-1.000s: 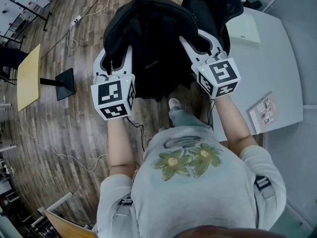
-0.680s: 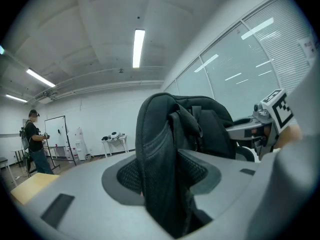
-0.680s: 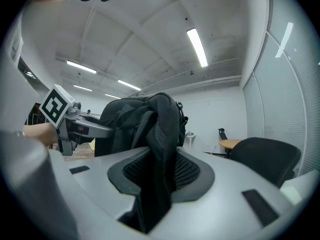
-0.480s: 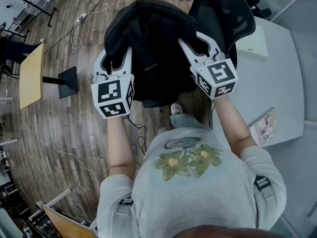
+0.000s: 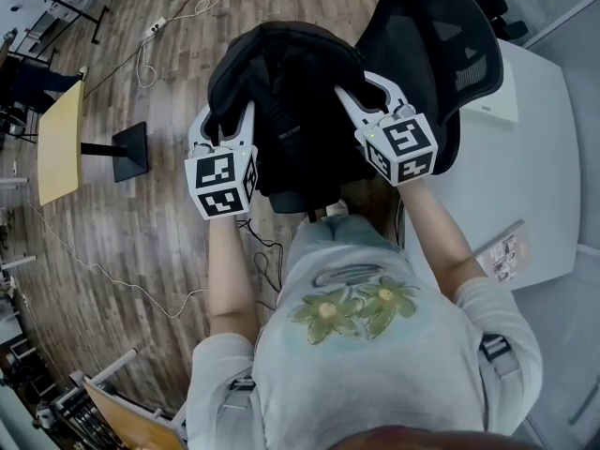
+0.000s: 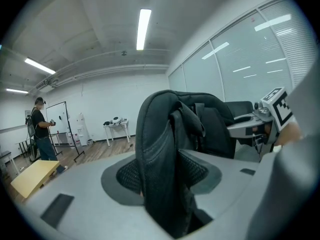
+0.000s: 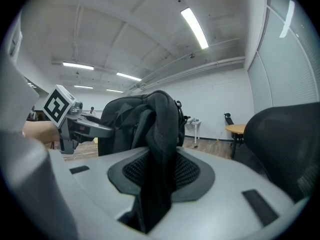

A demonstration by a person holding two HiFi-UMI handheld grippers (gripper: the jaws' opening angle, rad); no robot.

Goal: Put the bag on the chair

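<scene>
left gripper (image 5: 225, 120), right gripper (image 5: 364, 92): each clamped on bag (image 5: 291, 73) fabric | risk: bag may be tipped off chair (image 5: 450, 45) seat if released off-centre

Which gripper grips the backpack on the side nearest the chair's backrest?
The right gripper, beside the mesh backrest; the left gripper grips the backpack on its far side, over the wooden floor.

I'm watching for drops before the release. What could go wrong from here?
The left gripper and right gripper each pinch only a fold of the bag, so it might slip. The chair has its seat mostly hidden under the bag, which may land near the edge and slide off.
</scene>
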